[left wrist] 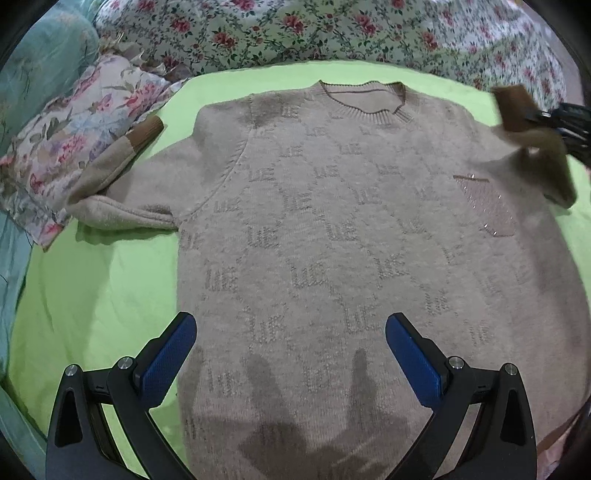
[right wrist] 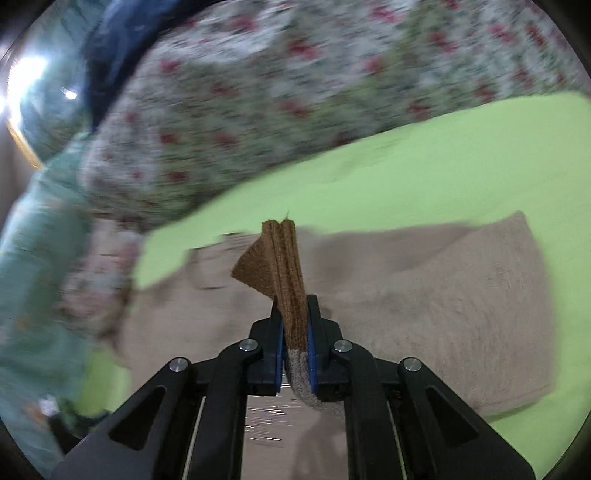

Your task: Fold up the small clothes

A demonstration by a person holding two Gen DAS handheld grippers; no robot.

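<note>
A beige knit sweater point(left wrist: 332, 229) with a woven letter pattern lies flat, front up, on a lime green sheet point(left wrist: 103, 288). Its left sleeve, with a brown cuff point(left wrist: 147, 131), lies bent out to the left. My left gripper point(left wrist: 290, 354) hovers open above the lower hem, nothing between its blue pads. My right gripper point(right wrist: 295, 325) is shut on the right sleeve's brown cuff point(right wrist: 284, 266), which stands up between the pads. In the left wrist view that gripper point(left wrist: 554, 122) holds the cuff point(left wrist: 513, 107), blurred, lifted over the sweater's right shoulder.
A floral quilt point(left wrist: 295, 33) runs along the far side of the sheet. A folded floral cloth point(left wrist: 70, 144) sits at the left by the loose sleeve, with teal bedding point(left wrist: 40, 62) beyond it. Green sheet shows left of the sweater.
</note>
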